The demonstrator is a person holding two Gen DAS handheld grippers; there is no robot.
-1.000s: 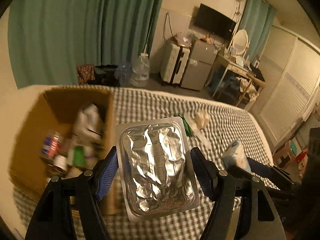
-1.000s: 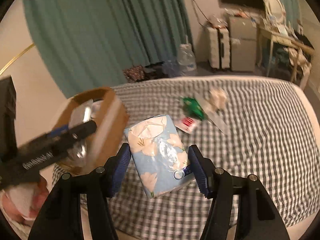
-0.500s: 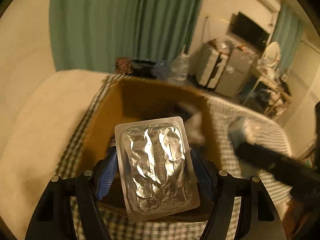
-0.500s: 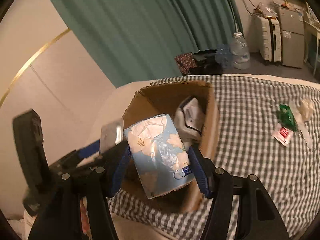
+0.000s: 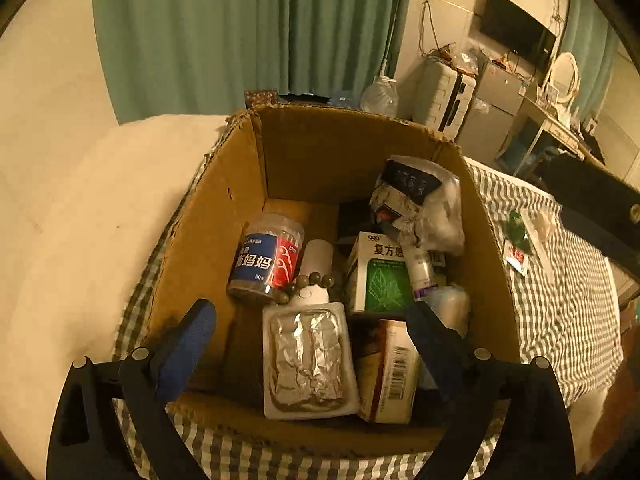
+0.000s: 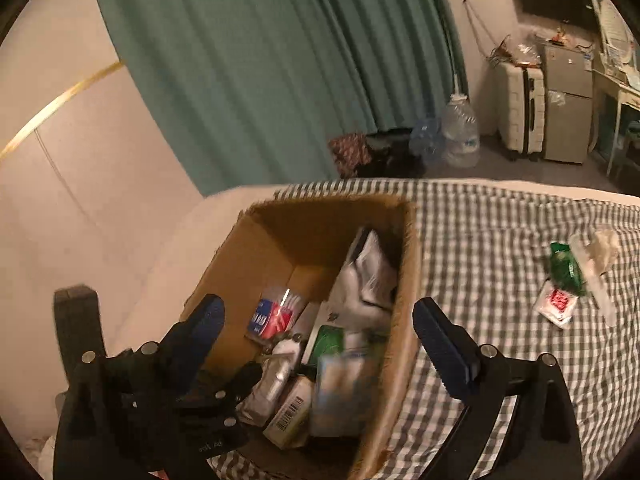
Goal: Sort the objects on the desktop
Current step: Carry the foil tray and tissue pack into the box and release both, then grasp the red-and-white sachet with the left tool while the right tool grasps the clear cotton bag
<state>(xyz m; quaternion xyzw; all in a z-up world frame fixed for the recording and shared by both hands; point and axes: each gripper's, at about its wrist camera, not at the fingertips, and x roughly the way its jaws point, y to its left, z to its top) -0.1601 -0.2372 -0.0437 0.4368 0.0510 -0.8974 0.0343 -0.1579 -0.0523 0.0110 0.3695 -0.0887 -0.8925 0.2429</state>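
Both tools are opening wide over the cardboard box [image 5: 240, 184]: left tool [image 5: 312, 328] has the foil blister pack [image 5: 308, 364] loose between its jaws, right tool [image 6: 320, 332] a blurred tissue pack [image 6: 344, 388]. Leftover packets [image 6: 560, 280] lie on the checked bed [image 6: 500, 240] at three o'clock.

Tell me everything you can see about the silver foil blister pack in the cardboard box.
The foil blister pack is a flat rectangle with crinkled silver foil and a pale plastic border with rounded corners. It lies foil side up, slightly tilted, inside the cardboard box near its front wall, between the opening jaws of the left gripper, whose pads are clear of it. A barcoded carton lies against its right edge; a white bottle with dark beads is just behind it.
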